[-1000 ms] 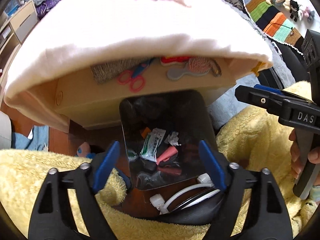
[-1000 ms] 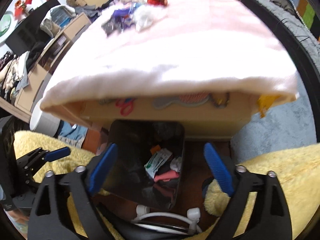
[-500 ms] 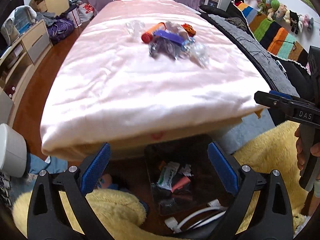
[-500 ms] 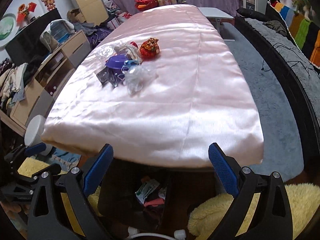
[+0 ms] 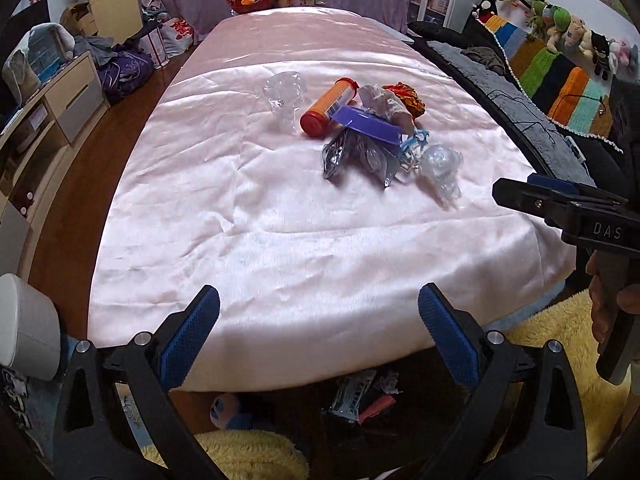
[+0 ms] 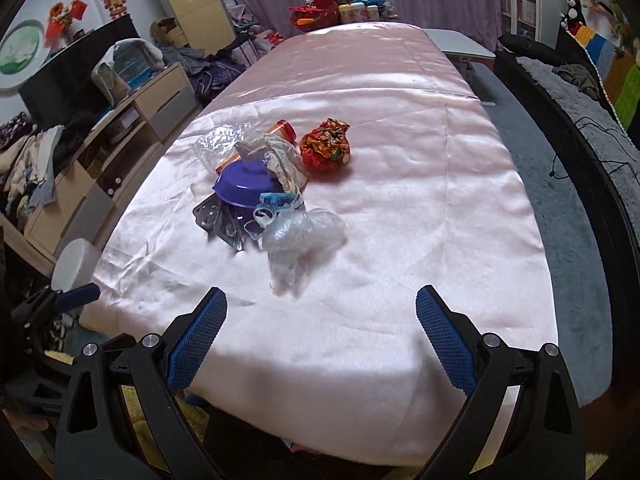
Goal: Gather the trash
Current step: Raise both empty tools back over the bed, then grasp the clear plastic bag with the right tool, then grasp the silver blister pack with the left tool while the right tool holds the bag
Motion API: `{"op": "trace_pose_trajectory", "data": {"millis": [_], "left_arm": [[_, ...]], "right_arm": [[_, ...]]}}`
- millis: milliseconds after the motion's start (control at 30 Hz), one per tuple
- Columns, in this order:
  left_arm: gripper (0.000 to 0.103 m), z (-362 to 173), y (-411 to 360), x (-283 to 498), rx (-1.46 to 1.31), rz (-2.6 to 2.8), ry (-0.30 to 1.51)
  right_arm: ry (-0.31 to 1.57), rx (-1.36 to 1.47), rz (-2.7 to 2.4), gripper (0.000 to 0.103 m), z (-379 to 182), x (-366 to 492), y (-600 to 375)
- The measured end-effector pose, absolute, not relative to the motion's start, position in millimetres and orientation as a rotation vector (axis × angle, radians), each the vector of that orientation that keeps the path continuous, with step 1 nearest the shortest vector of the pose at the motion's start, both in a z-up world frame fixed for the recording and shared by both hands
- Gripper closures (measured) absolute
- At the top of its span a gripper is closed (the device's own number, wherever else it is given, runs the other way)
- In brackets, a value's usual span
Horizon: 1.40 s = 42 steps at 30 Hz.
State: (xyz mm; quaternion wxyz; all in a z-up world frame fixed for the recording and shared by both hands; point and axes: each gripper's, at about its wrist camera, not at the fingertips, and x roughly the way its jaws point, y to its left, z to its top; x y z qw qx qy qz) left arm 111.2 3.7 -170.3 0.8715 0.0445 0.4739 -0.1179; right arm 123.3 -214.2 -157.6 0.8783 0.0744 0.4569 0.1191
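A pile of trash lies mid-table on the pink cloth (image 5: 280,220): an orange tube with a red cap (image 5: 330,106), a purple bowl (image 5: 368,125), a silver wrapper (image 5: 344,152), blue plastic rings (image 5: 414,144), a red-orange crumpled wrapper (image 5: 406,96) and clear plastic bags (image 5: 440,168). My left gripper (image 5: 318,320) hovers open over the near table edge, nothing between its fingers. My right gripper (image 6: 322,316) is open and empty too, short of the clear bag (image 6: 304,236) and the purple bowl (image 6: 244,186). Below the edge, a green-white wrapper (image 5: 354,392) lies in the dark bin.
A drawer cabinet (image 5: 68,96) and clutter line the left wall. A white cylinder (image 5: 24,328) stands by the table's near left corner. A dark sofa with a striped blanket (image 5: 552,76) runs along the right. Yellow fluffy fabric (image 5: 240,456) lies underneath.
Both grippers have risen from over the bin to above the table's near edge, so the tabletop and trash pile came into view. The left jaws spread a little wider.
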Motion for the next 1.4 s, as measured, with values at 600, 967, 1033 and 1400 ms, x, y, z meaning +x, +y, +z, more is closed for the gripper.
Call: {"op": "trace_pose_trajectory", "data": {"millis": [600,967,1033,1400], "left_arm": [[0.009,-177.0,-19.0,174.9,0.069,-0.296,1.011],[0.016,-187.0,-37.2,213.7,0.054,-0.327,1.025],[0.027,-192.2,-38.8,219.1,0.047,-0.332,1.038],[0.082,-197.8,-39.7,220.6,0.054,-0.394,1.034]], "right_arm": [[1.013,0.146,0.323,0.073,-183.5,181.3,-196.2],[0.972,0.147,0.249,0.079,-173.0,170.9,-230.3],[0.975,0.156,0.241,0.079,-174.7,169.7,-235.7],[0.982,0.166,0.241,0.079,-177.5,167.9,-241.1]]}}
